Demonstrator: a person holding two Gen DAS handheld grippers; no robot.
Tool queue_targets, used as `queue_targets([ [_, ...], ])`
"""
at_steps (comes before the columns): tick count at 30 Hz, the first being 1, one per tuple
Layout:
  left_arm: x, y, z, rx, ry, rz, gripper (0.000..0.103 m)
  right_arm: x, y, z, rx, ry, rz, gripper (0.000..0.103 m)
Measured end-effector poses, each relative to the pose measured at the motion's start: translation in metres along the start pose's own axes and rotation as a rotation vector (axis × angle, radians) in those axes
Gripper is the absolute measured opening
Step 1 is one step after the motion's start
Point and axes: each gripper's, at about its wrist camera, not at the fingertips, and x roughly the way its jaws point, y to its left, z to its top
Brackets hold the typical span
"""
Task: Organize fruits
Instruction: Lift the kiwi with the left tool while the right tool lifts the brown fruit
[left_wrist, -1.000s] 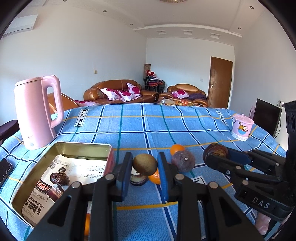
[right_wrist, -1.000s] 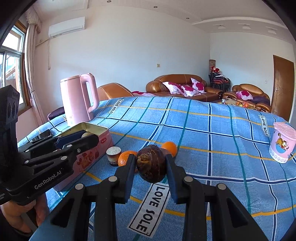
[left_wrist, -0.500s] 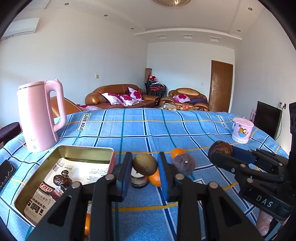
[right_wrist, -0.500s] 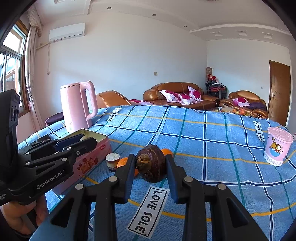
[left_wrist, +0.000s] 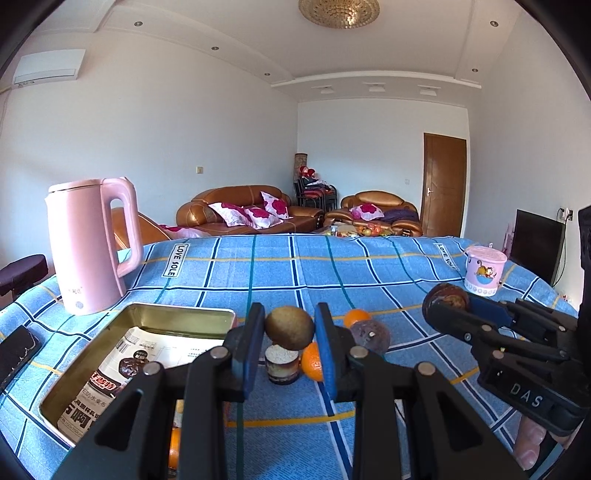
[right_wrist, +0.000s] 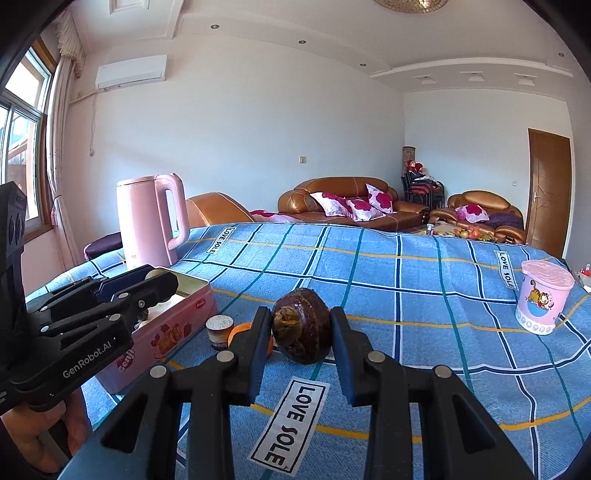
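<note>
The left gripper (left_wrist: 290, 325) is a black plastic tool with two long fingers (left_wrist: 246, 343) faced on the inside with flat blue pads. Round silver screw heads sit at the linkage pivots behind each finger. Seen side-on from the other camera, its body carries white "GenRobot.AI" lettering, just behind its stacked black bars. The right gripper (right_wrist: 301, 325) has the same build: black angular arms, blue inner pads, silver pivot screws. From the left camera its flank shows raised "DAS" lettering, with small screws along the bars ahead of that marking
</note>
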Motion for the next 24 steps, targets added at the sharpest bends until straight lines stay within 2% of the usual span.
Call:
queue_targets([
  [15, -0.003, 0.002, 0.000, -0.008, -0.008, -0.023, 0.029, -0.003, 0.006, 0.000, -0.028, -0.005, -0.035, 0.035],
  [24, -0.009, 0.010, -0.002, -0.016, 0.008, -0.033, 0.029, 0.000, 0.016, 0.000, -0.045, 0.010, -0.018, 0.035],
])
